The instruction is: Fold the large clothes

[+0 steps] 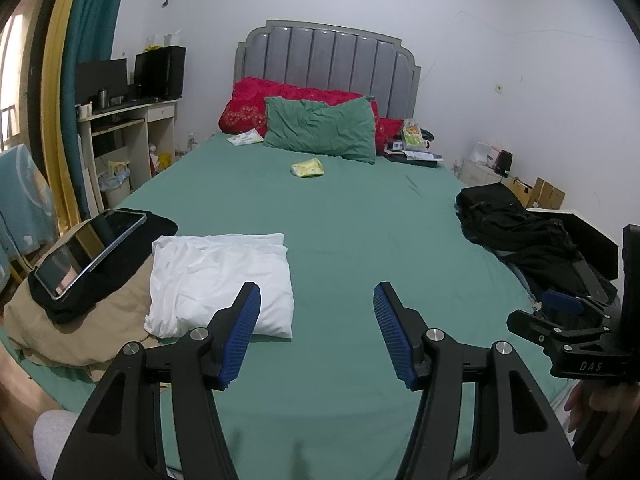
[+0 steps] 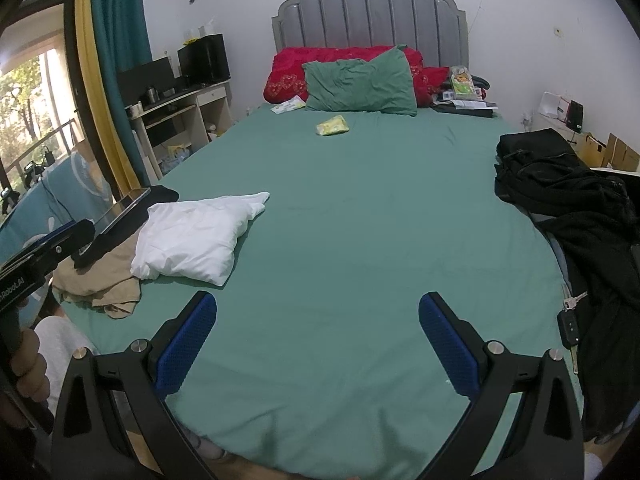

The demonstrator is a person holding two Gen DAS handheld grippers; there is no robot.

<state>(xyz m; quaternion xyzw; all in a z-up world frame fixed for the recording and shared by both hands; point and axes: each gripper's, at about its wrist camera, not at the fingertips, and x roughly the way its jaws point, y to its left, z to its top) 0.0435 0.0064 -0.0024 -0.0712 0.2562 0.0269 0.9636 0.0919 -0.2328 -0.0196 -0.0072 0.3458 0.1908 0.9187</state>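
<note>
The white garment [image 1: 218, 280] lay folded into a plump rectangle near the foot of the bed [image 1: 360, 216], toward its left edge, and read as finished work. Just beyond it, at that same edge, a tan garment [image 1: 76, 332] sat in a looser stack with a black cloth [image 1: 120, 256] and a tablet [image 1: 90, 252] resting on top. Across the bed, along its right edge, a heap of black clothes [image 2: 576, 200] remained rumpled and unfolded, with a set of keys [image 2: 570, 320] beside it. By that showing, the job seemed partly done: one or two pieces folded, the dark pile still to come, and the middle of the bed left free for spreading the next piece.

The left gripper [image 1: 316, 320] hovered above the foot of the bed, its jaws spread wide with nothing between them; the left jaw overlapped the near corner of the white garment in view, though contact could not be told. The right gripper [image 2: 318, 332] hung over the bare sheet at the foot, its jaws likewise parted wide and empty. Near the headboard lay a green pillow [image 1: 320, 130], a red quilt [image 1: 256, 100] and a small yellow packet [image 1: 308, 168].
</note>
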